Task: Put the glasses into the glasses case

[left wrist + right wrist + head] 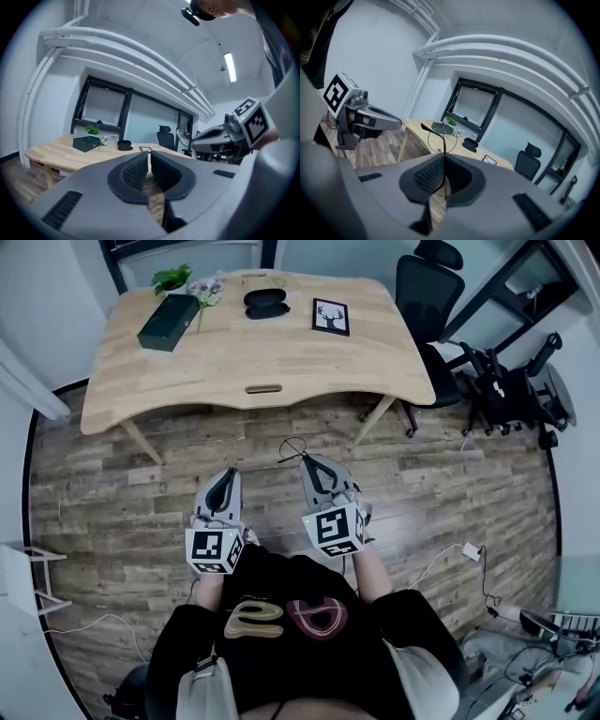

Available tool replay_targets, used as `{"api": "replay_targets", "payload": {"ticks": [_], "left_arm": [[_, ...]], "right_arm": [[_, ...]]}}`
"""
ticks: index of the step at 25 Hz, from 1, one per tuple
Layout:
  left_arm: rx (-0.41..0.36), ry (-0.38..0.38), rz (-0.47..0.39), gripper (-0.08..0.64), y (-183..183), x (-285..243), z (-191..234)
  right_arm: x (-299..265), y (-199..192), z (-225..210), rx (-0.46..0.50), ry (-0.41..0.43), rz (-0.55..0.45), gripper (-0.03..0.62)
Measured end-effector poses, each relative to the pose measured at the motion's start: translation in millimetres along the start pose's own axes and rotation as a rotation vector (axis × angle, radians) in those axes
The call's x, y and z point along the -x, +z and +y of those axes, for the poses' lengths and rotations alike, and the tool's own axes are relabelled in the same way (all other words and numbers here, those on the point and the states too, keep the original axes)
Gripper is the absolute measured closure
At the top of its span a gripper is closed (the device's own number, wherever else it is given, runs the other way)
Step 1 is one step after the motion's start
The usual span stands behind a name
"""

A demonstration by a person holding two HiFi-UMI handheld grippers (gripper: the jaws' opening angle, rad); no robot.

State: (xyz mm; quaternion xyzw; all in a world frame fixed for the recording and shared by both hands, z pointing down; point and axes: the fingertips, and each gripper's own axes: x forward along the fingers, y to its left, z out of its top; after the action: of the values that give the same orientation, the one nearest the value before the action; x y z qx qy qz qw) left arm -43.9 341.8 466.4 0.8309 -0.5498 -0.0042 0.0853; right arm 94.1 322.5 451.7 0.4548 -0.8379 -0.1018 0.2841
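Bench: the pale wooden bench [281, 367] stands ahead of me. Both my grippers hang well short of it, over the grey-brown plank floor [112, 474].
Box: 1 dark green rectangular box [169, 322] lies on the left part of the bench.
Plant: 1 small green leafy plant [172, 278] sits at the far left corner, just behind the box, with pale flowers beside it.
Left gripper: my left gripper [227, 474] points level toward the bench. Its jaws stand a narrow slit apart with nothing between them.
Case: the black oval glasses case [266, 303] lies closed on the far middle of the bench, between the box and the picture and touching neither.
Glasses: the thin black wire-framed glasses [434, 131] are in my right jaws, caught by the fine frame. 1 round lens ring sticks out past the tips. They hang over the floor, well apart from the case.
Right gripper: my right gripper [309, 461] tilts somewhat downward, its jaws pressed together and pinching the glasses.
Picture: 1 black-framed picture of a deer head [330, 316] lies flat on the bench, near the case on its right.
Chair: 1 black office chair [427, 296] stands at the right end of the bench.
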Motion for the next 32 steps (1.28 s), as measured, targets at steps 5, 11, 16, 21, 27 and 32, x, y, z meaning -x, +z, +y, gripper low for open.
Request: {"api": "replay_targets", "payload": {"ticks": [5,11,16,21,27,32], "left_arm": [[-0.003,-0.051,0.002,0.528,9,-18,30],[-0.007,-0.089,0.018,0.529,12,-31,50],[-0.006,-0.099,0.035,0.529,8,-37,53],[-0.012,-0.074,0.048,0.529,3,-44,58],[0.0,-0.014,0.074,0.529,-1,-66,72],[0.0,0.035,0.063,0.528,9,-103,85]], "right_arm": [[-25,14,-1,-0.023,-0.049,0.018,0.575],[-39,18,-3,-0.037,-0.089,0.046,0.575],[-46,11,-3,-0.047,-0.086,0.067,0.575],[-61,6,-8,-0.055,-0.065,0.062,0.575],[-97,2,-25,-0.02,-0.003,0.057,0.575],[-137,7,-54,0.007,0.035,0.038,0.575]]}}
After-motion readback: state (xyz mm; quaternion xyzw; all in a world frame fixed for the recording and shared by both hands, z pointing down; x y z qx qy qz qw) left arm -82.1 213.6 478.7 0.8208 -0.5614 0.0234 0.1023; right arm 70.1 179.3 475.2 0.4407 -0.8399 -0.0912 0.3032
